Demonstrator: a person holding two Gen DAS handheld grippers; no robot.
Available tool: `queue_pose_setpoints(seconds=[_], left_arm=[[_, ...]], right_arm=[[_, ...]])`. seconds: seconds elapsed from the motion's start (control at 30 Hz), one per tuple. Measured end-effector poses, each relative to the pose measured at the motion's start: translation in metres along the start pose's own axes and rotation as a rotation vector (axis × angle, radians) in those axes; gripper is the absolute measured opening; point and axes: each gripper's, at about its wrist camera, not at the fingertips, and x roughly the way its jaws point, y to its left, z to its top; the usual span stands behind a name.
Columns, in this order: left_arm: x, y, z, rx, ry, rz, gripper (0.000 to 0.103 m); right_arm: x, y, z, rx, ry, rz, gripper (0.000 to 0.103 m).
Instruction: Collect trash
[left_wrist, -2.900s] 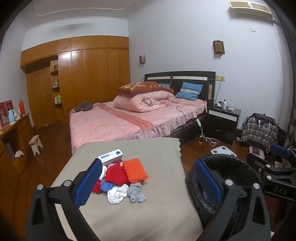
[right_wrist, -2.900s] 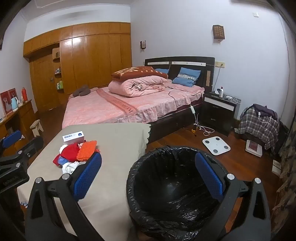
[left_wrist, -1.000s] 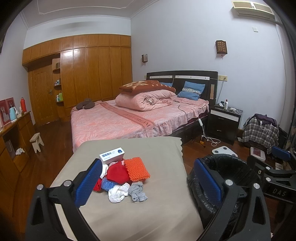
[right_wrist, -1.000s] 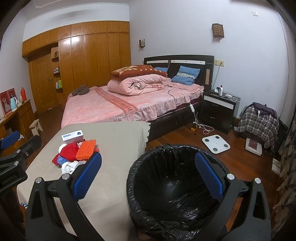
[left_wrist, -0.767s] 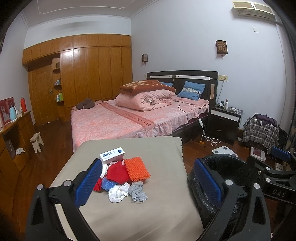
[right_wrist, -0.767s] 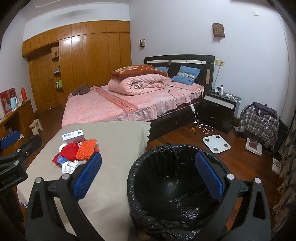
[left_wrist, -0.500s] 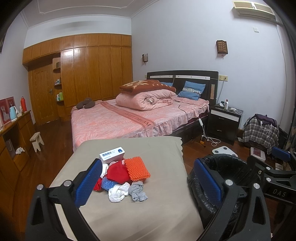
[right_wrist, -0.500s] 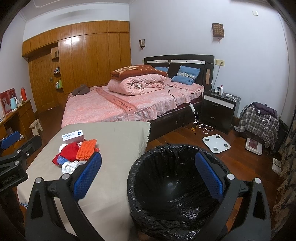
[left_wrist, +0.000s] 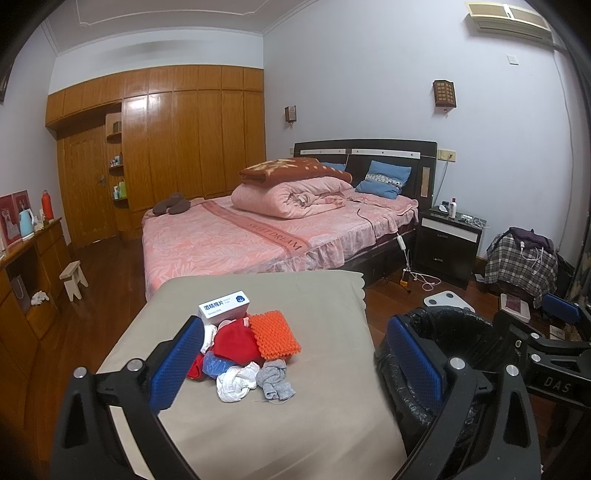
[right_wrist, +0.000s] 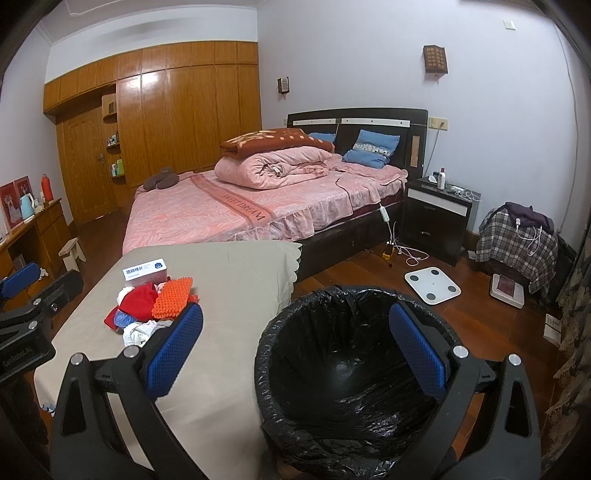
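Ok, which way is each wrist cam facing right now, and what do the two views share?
Left wrist: above the table's near end, facing the trash pile and bed; shows the open left tongs, with the right tongs at its right edge.
Right wrist: over the black-lined bin, facing the bed; shows the open right tongs, with the left tongs at its left edge.
Shared: pile, table, bin, bed, nightstand.

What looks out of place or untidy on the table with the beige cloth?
A loose heap sits on the table: a white box, an orange pad, a red cloth and crumpled white and grey pieces. The black-lined bin beside it looks empty. Nothing appears spilled or broken.
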Motion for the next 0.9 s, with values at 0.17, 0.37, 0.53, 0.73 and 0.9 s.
queue_pose_setpoints(seconds=[0.17,0.37,0.53,0.73,0.9], left_arm=[[0.0,0.0,0.0,-0.001,0.001,0.0,0.097],[-0.001,0.002,-0.002,-0.005,0.002,-0.001,0.097],[0.006,0.007,-0.009,-0.011,0.007,0.008,0.097],[0.025,0.034,-0.015,-0.027,0.013,0.074,0.097],[0.049,0.079,-0.031,-0.05,0.04,0.185,0.097]], right_arm=[[0.003,0.01,-0.007,-0.001,0.003,0.0,0.098],[0.007,0.019,-0.007,-0.007,0.004,0.006,0.098],[0.015,0.027,-0.003,-0.014,0.001,0.024,0.098],[0.039,0.049,0.001,-0.032,0.004,0.063,0.098],[0.073,0.069,0.0,-0.019,0.035,0.102,0.098]])
